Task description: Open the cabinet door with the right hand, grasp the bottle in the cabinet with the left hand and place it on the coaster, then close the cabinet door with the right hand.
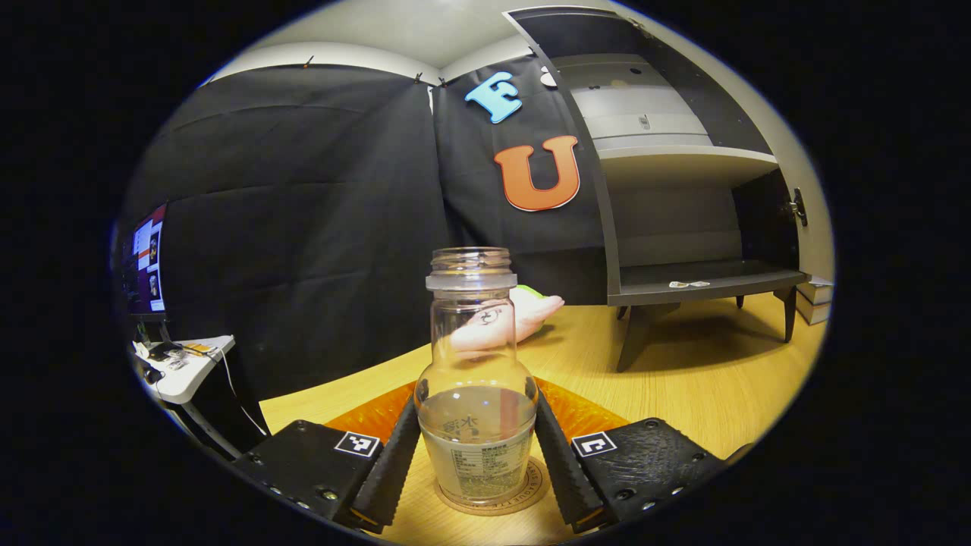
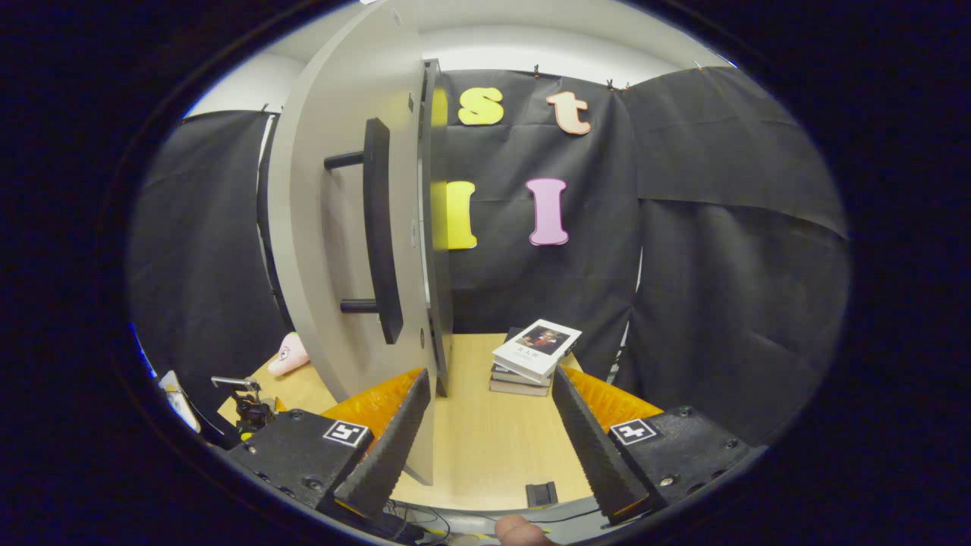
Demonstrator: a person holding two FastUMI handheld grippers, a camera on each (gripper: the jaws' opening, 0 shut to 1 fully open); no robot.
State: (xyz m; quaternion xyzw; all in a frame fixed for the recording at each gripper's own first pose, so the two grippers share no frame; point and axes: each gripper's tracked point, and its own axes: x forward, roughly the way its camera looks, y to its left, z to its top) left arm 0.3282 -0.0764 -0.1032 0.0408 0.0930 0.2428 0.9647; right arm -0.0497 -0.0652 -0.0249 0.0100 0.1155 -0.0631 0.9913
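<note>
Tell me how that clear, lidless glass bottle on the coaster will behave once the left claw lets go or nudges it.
The clear, lidless glass bottle looks smooth, so probably slippery between the left claw fingers. It is tall with a narrow neck, so a nudge up high might tip it off the round cork coaster. It appears nearly empty, so likely light.

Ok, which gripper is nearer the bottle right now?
Left. The left gripper has its fingers on either side of the bottle, which stands on the coaster. The right gripper is open by the cabinet door, away from it.
</note>
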